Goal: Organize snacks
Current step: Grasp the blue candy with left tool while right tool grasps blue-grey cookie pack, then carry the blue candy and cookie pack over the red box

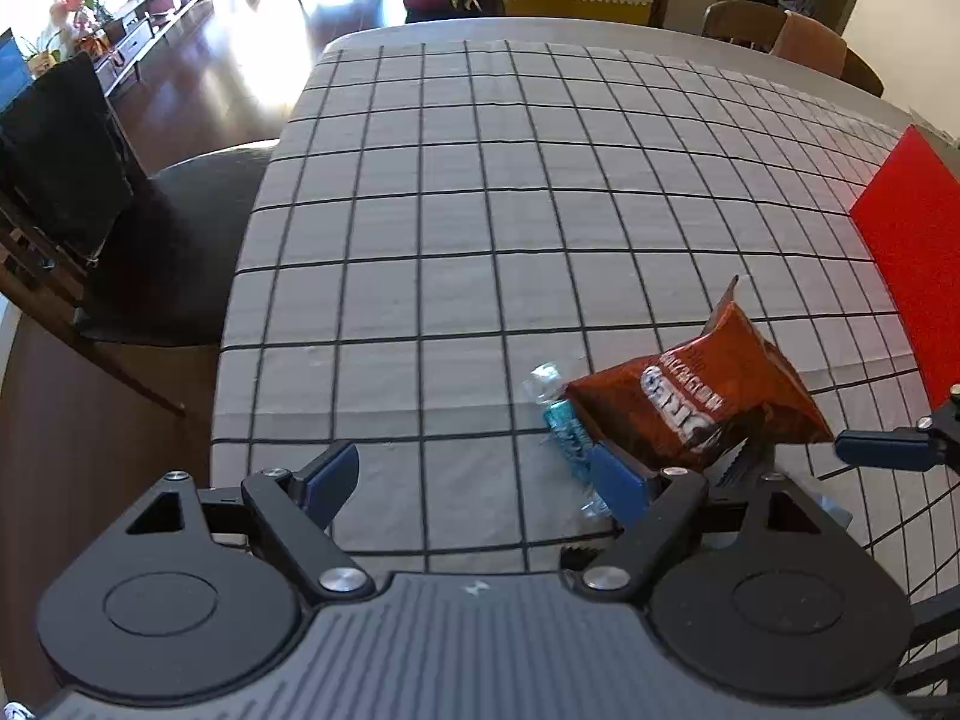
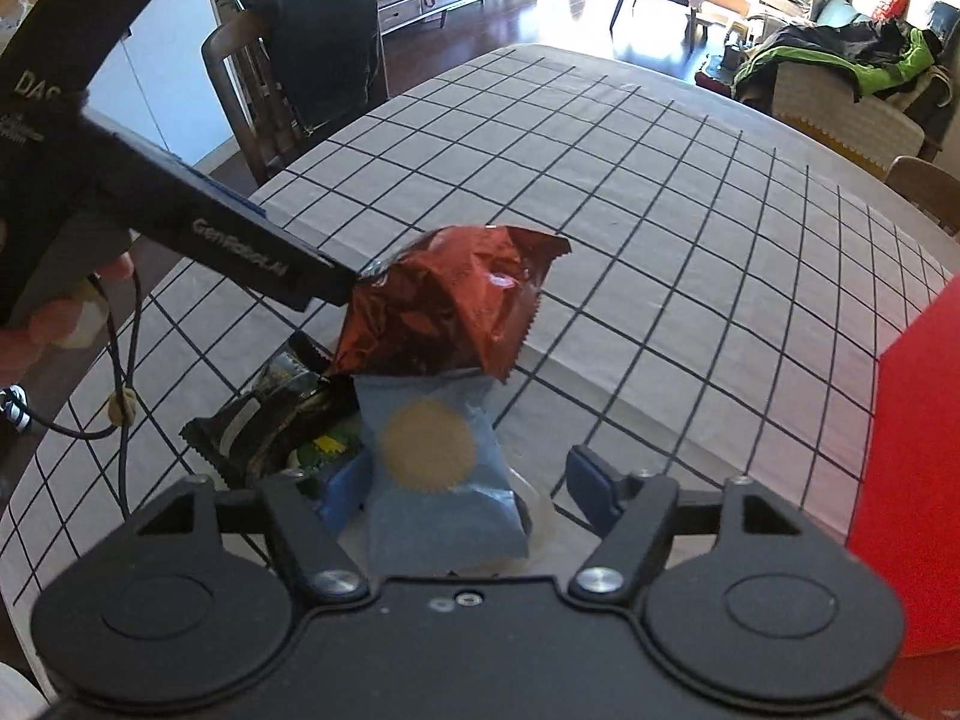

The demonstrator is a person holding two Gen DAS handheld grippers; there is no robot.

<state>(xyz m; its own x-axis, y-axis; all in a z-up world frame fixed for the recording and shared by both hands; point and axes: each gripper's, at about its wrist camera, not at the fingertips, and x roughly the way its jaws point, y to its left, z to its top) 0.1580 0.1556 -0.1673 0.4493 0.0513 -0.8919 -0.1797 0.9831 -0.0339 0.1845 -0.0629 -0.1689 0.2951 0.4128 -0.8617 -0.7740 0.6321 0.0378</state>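
Note:
A red-brown snack bag (image 1: 690,402) lies on the checked tablecloth, resting over my left gripper's right finger (image 1: 618,480). A small teal candy wrapper (image 1: 567,426) lies beside it. My left gripper (image 1: 474,474) is open, its jaws wide apart with bare cloth between them. In the right wrist view the red-brown bag (image 2: 450,306) sits on top of a pile, with the left gripper's finger (image 2: 288,270) touching its left edge. A blue packet with a gold seal (image 2: 435,468) lies between my right gripper's open fingers (image 2: 468,489). A black and green packet (image 2: 276,426) lies to its left.
A red box stands at the right (image 1: 918,252), (image 2: 918,468). The checked tablecloth (image 1: 480,210) stretches ahead. A dark chair (image 1: 120,228) stands off the table's left edge, and other chairs stand at the far side (image 1: 804,42). A cord (image 2: 120,414) lies at the left.

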